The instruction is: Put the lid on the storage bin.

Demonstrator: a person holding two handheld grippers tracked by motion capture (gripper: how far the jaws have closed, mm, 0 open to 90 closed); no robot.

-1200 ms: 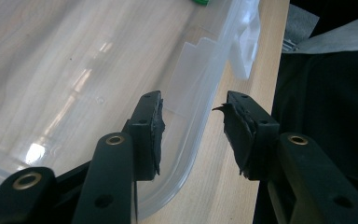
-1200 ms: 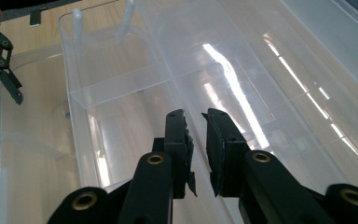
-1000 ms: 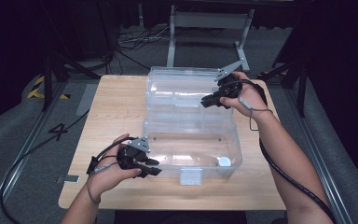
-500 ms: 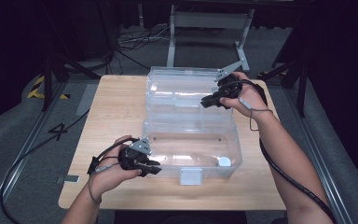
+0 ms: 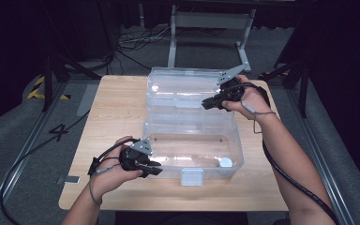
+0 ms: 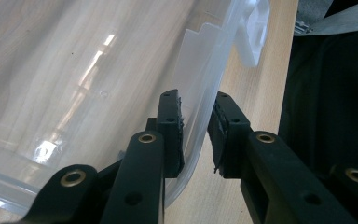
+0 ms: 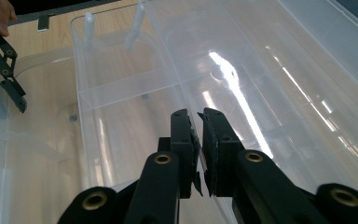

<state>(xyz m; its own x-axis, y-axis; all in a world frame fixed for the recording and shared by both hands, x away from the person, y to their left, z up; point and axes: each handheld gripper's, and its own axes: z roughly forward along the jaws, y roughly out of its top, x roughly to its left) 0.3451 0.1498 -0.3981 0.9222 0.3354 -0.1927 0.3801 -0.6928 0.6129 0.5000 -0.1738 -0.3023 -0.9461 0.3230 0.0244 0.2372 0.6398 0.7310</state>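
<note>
Clear plastic, the open storage box [image 5: 192, 140] sits on the wooden table [image 5: 117, 108] with its lid [image 5: 187, 91] folded back on the far side. At the box's near left corner the left gripper [image 5: 151, 167] has just been closing, its jaws astride the rim [image 6: 200, 135], one inside and one outside. Along the lid's right edge the right gripper [image 5: 207, 104] has just been closing too, pinching the thin lid wall [image 7: 198, 140].

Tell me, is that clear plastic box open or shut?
Open: the clear plastic box has its lid swung back flat on the table.
</note>
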